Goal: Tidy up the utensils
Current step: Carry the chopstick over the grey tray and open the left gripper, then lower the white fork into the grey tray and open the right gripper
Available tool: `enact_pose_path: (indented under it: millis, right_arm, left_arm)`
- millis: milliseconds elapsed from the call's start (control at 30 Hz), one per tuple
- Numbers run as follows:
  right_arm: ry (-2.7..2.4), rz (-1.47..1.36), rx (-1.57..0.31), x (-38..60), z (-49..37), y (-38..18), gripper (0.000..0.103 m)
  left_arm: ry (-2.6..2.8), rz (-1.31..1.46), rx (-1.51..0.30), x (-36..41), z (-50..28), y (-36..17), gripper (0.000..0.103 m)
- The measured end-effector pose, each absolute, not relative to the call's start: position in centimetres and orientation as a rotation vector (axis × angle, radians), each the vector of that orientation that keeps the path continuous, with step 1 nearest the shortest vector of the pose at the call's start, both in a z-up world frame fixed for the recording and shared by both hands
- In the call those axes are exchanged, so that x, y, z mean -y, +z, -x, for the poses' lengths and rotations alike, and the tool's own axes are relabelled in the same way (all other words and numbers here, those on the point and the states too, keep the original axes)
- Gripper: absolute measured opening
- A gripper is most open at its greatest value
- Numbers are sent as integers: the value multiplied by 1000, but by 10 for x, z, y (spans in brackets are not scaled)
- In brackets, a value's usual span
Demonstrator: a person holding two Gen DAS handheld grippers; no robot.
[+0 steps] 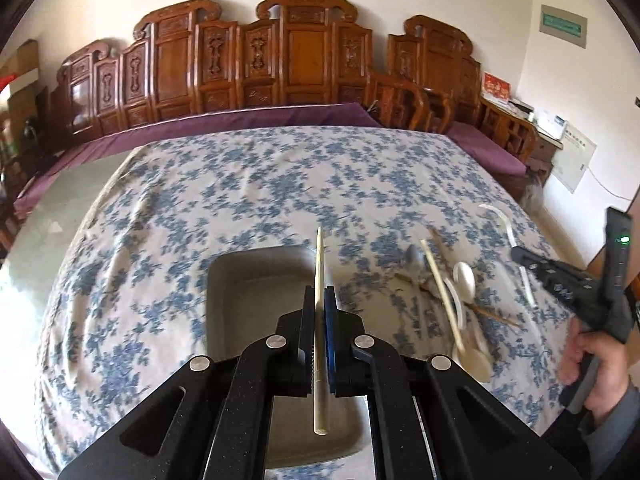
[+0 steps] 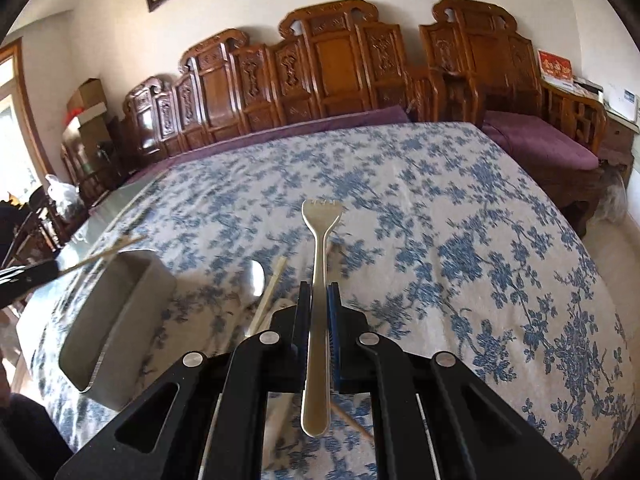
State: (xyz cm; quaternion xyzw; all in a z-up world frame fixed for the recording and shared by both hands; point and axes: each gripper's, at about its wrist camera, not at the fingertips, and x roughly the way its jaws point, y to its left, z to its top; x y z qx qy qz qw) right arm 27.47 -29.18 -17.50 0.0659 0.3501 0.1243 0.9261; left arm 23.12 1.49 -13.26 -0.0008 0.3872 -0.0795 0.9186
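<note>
My left gripper (image 1: 319,296) is shut on a pale chopstick (image 1: 319,264) and holds it above a grey rectangular bin (image 1: 248,276). My right gripper (image 2: 319,292) is shut on a metal fork (image 2: 320,248), tines pointing away, above the table. The bin also shows in the right wrist view (image 2: 120,312) at the left, with the left gripper (image 2: 28,276) and its chopstick (image 2: 100,256) over it. Loose utensils lie right of the bin: a metal spoon (image 1: 414,260), another chopstick (image 1: 440,288), white spoons (image 1: 464,276).
The table has a blue floral cloth (image 1: 260,184). A carved wooden bench (image 1: 304,56) with purple cushions stands behind it. The right gripper and hand (image 1: 592,292) show at the right edge of the left wrist view.
</note>
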Motion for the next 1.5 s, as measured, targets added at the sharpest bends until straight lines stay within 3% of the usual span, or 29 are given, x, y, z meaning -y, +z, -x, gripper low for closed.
enact_pose_path:
  millis: [700,833,933,1500]
  right_arm:
    - [450,-59,-749,207,-244,-166,10]
    - [474,-31,-749,192,-239,-159,10]
    - [488,-9,-756,179,-237,-156,10]
    - [589,-28,-828,77,-255,-157,10]
  left_arm:
    - [-94,-14,-976,-43,-249,-205,4]
    - [-96,4,-970,-47,-249,-201,5]
    - [-94,13,-954,-50,-249,-196,15]
    - [-27,34,-845,-100,-238,-157,16]
